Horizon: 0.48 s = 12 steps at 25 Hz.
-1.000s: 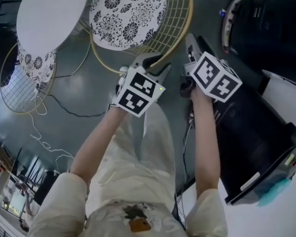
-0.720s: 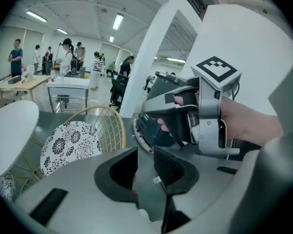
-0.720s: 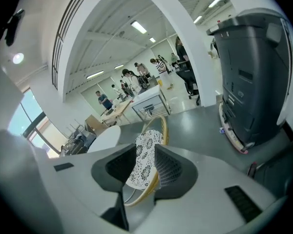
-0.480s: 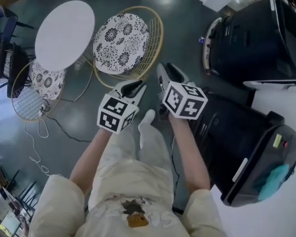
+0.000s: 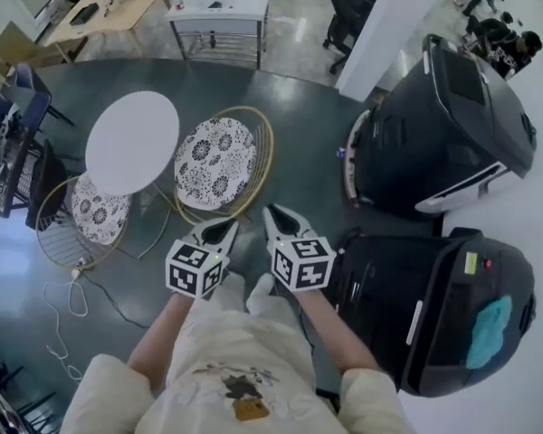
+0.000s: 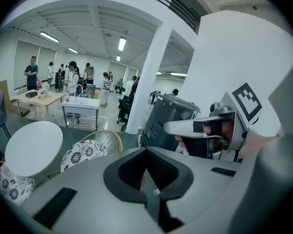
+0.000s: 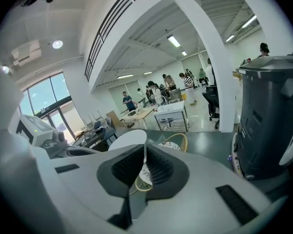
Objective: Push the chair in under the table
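Observation:
A gold wire chair with a floral cushion (image 5: pixel 215 163) stands on the dark floor just right of the round white table (image 5: pixel 132 143), not under it. Both grippers hang in the air in front of the person, clear of the chair. The left gripper (image 5: pixel 224 229) is shut and holds nothing. The right gripper (image 5: pixel 276 215) has its jaws closing, tips nearly together, with nothing between them. The left gripper view looks past the left gripper (image 6: pixel 146 150) to the table (image 6: pixel 31 145) and the chair (image 6: pixel 90 150). The right gripper view shows the right gripper (image 7: pixel 145 147) and the chair (image 7: pixel 173 143).
A second floral chair (image 5: pixel 95 211) sits partly under the table's left side. Two big black machines (image 5: pixel 443 143) (image 5: pixel 434 310) stand at the right. A white cable (image 5: pixel 63 306) trails on the floor. A white column (image 5: pixel 389 25), desks and people are farther off.
Both grippers have come up and back from the chair's rim, and their jaws have closed. The head view now takes in much more of the room.

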Available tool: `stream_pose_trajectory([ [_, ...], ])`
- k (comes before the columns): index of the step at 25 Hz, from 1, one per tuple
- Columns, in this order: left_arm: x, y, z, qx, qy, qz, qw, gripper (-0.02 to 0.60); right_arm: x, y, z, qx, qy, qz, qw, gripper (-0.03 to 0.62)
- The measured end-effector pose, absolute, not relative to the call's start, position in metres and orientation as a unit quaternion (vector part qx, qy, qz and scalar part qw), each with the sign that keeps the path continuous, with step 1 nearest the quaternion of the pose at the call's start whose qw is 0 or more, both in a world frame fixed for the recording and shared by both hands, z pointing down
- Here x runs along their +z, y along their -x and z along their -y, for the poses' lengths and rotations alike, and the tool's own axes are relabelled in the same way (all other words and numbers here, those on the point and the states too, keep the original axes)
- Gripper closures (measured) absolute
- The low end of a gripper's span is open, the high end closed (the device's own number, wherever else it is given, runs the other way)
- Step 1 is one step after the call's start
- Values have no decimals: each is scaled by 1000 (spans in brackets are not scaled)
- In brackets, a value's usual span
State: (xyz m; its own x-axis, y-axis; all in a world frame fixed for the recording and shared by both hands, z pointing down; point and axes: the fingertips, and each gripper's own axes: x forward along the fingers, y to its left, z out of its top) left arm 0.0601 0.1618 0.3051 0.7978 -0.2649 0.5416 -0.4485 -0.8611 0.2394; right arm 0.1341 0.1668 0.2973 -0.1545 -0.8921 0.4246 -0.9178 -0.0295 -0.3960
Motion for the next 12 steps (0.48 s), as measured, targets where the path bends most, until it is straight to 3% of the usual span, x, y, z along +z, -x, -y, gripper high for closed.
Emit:
stream_pose_trajectory([
  [12,232,-33,-228,189,-943,218,168,572,233,-85,-240,232,-627,743,-8,585],
])
